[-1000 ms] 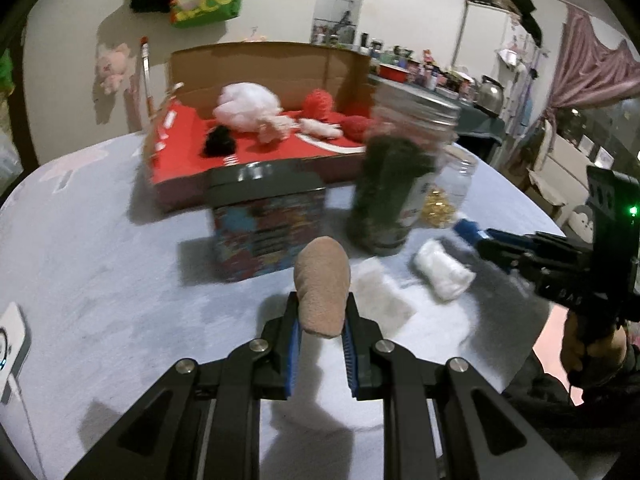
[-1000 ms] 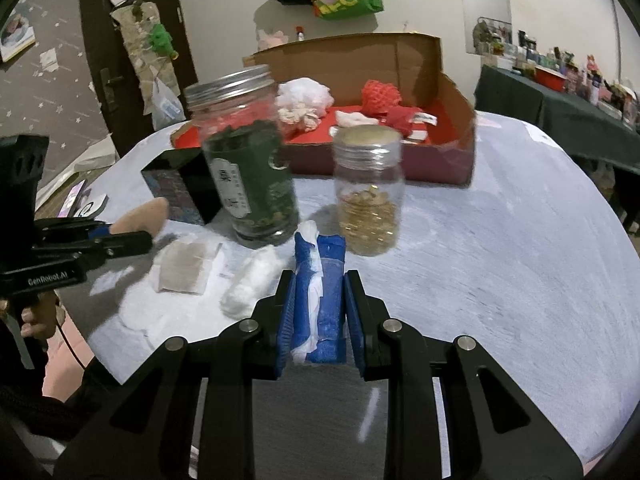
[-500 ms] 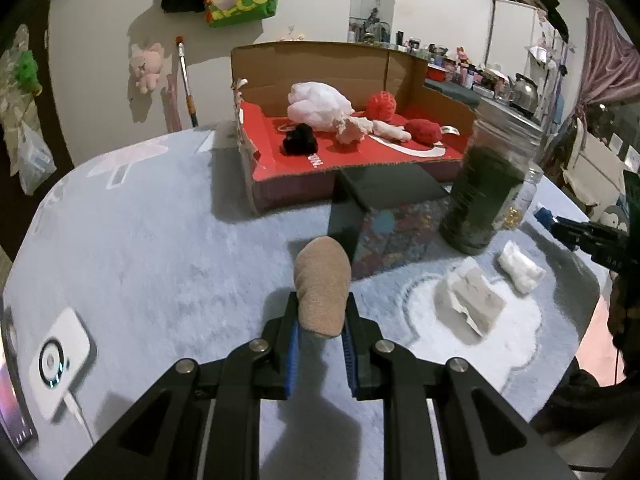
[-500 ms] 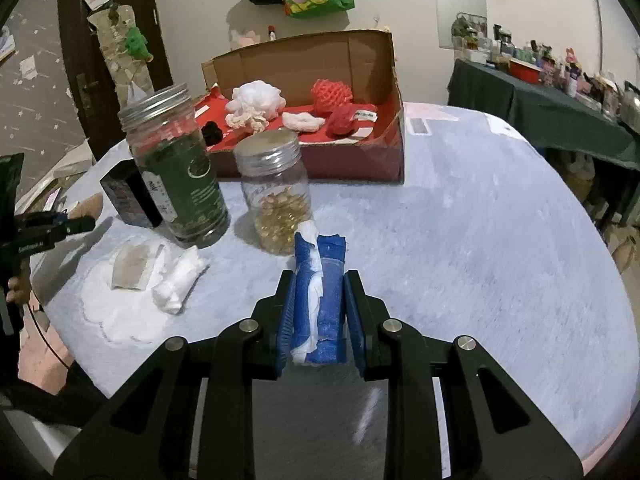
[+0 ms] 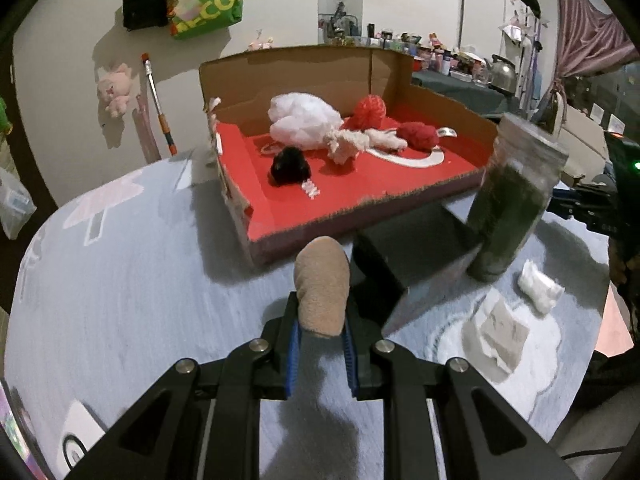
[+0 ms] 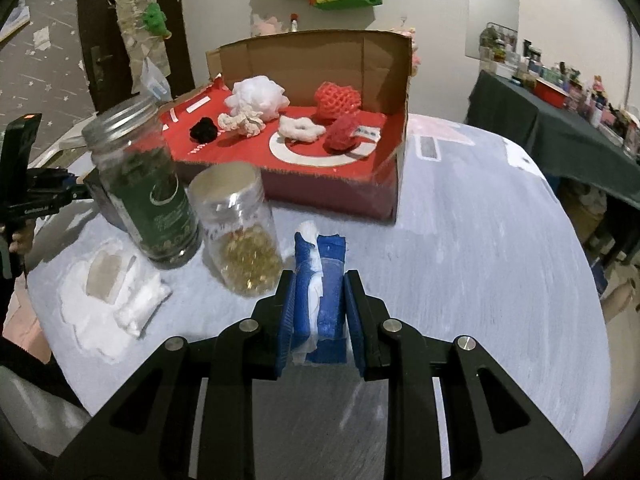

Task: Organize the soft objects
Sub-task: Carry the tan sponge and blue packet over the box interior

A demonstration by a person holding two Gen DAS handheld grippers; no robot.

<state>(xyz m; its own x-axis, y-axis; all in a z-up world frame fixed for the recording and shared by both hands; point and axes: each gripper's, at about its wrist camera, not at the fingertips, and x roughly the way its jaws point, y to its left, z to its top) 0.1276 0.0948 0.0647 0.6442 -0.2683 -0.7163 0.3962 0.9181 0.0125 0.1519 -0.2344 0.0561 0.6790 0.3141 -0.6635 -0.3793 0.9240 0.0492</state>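
My left gripper [image 5: 320, 334] is shut on a tan soft roll [image 5: 322, 284], held above the table just short of the red-lined cardboard box [image 5: 360, 208]. My right gripper [image 6: 318, 300] is shut on a blue and white folded cloth [image 6: 318, 272], in front of the box's near wall [image 6: 320, 194]. The box holds several soft things: a white puff [image 6: 258, 94], a black pom [image 6: 203, 130], red mesh balls [image 6: 336, 98] and cream pieces [image 6: 300, 128]. A white soft wad [image 6: 140, 304] and a flat beige pad [image 6: 105, 278] lie on the table at the left.
A tall jar of green stuff [image 6: 146, 196] and a small jar of yellow capsules [image 6: 240, 236] stand before the box. A dark tin [image 5: 404, 252] sits beside the tall jar [image 5: 512, 208]. A white device [image 5: 80, 436] lies near the table's left edge.
Both grippers have moved closer to the box with their loads still held. The left view has swung so the box sits more centred and nearer.
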